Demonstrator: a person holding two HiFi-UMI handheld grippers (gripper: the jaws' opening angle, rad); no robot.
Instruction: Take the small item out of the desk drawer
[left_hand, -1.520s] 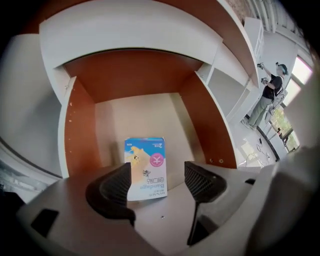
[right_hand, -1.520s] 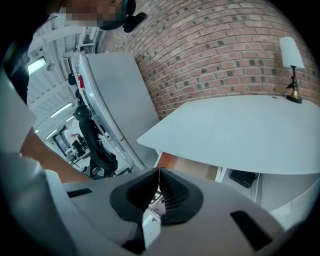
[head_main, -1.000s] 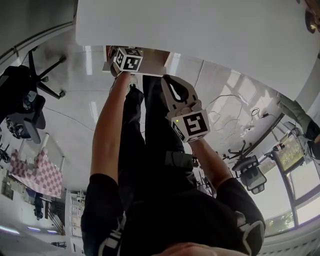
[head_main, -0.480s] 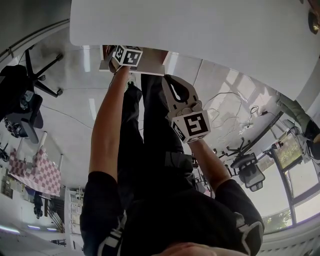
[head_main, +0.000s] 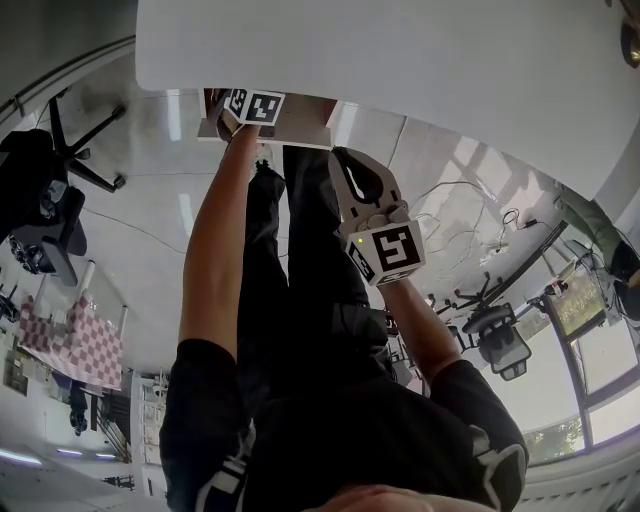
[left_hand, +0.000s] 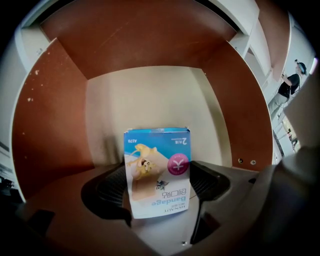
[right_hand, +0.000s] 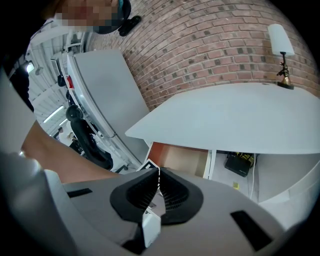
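Left gripper view: left claw (left_hand: 157, 186) clamped on bandage box (left_hand: 157, 162), upright, inside the drawer (left_hand: 50, 115). Right claw (right_hand: 158, 189) closed, empty, well short of the table (right_hand: 240, 115). Best drawn straight back, with even squeeze, clear of both drawer walls.

Bandage box (left_hand: 157, 150) between left gripper (left_hand: 158, 171) jaws, inside drawer (left_hand: 150, 95), under desk (head_main: 400, 60)

Blue-white bandage box (left_hand: 157, 172), print inverted, in left claw (left_hand: 159, 189) inside open drawer (left_hand: 145, 100).
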